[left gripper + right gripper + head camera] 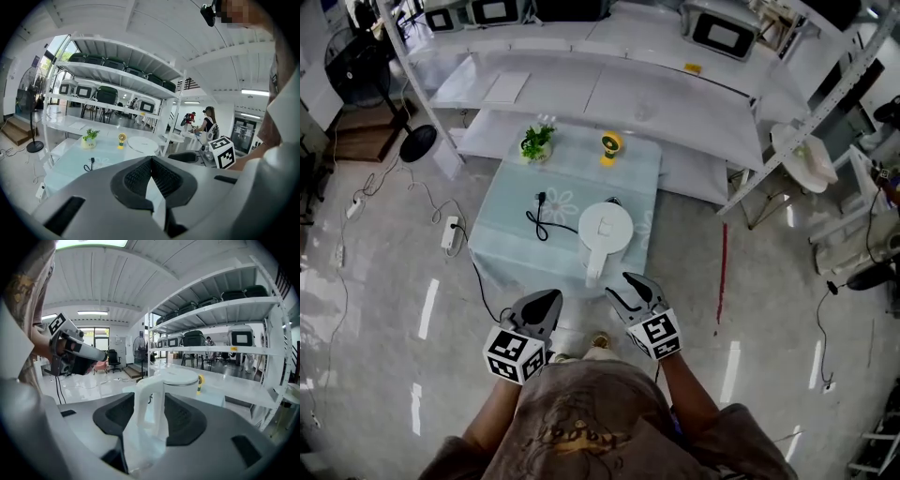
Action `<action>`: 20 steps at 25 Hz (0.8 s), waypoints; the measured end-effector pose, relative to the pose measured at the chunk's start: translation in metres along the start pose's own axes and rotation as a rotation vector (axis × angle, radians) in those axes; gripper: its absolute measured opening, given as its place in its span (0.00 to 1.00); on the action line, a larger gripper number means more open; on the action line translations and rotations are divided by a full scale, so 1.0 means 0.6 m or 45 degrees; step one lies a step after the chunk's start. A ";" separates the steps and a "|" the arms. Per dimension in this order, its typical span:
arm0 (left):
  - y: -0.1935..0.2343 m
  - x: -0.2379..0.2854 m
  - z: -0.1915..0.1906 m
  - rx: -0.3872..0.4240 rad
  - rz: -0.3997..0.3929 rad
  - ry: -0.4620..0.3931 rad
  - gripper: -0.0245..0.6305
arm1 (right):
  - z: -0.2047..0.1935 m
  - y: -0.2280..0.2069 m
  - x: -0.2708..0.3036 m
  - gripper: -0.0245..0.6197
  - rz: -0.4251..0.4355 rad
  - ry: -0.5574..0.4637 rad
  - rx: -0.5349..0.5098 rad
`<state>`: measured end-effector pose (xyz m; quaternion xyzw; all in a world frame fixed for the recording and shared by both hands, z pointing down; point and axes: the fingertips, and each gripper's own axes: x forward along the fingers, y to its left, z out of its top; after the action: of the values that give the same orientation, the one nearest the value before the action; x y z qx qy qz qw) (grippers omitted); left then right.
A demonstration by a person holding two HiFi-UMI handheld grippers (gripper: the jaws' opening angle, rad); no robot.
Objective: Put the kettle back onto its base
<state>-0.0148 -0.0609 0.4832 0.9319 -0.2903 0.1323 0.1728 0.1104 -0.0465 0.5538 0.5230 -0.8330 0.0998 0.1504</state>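
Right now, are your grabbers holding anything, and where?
Nothing is held. The right gripper is open, with the kettle handle ahead between its jaws but not gripped. The left gripper is shut and empty.

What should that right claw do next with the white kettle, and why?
Probably ease the right gripper forward until the kettle handle sits between its pads. Its jaws stand wide open and the handle lines up with the gap, but neither pad touches it. In the head view the gripper looks just short of the handle.
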 end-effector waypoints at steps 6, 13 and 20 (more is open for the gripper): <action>-0.008 -0.019 0.010 0.004 -0.062 -0.021 0.07 | 0.045 0.016 -0.061 0.33 -0.109 -0.052 0.078; -0.020 -0.040 0.020 0.038 -0.106 -0.065 0.07 | 0.078 0.028 -0.144 0.21 -0.217 -0.145 0.207; -0.035 -0.048 0.022 0.041 -0.126 -0.088 0.07 | 0.081 0.037 -0.210 0.05 -0.348 -0.189 0.247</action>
<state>-0.0235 -0.0353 0.4562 0.9517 -0.2474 0.0960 0.1542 0.1349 0.0534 0.4637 0.6494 -0.7494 0.1195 0.0494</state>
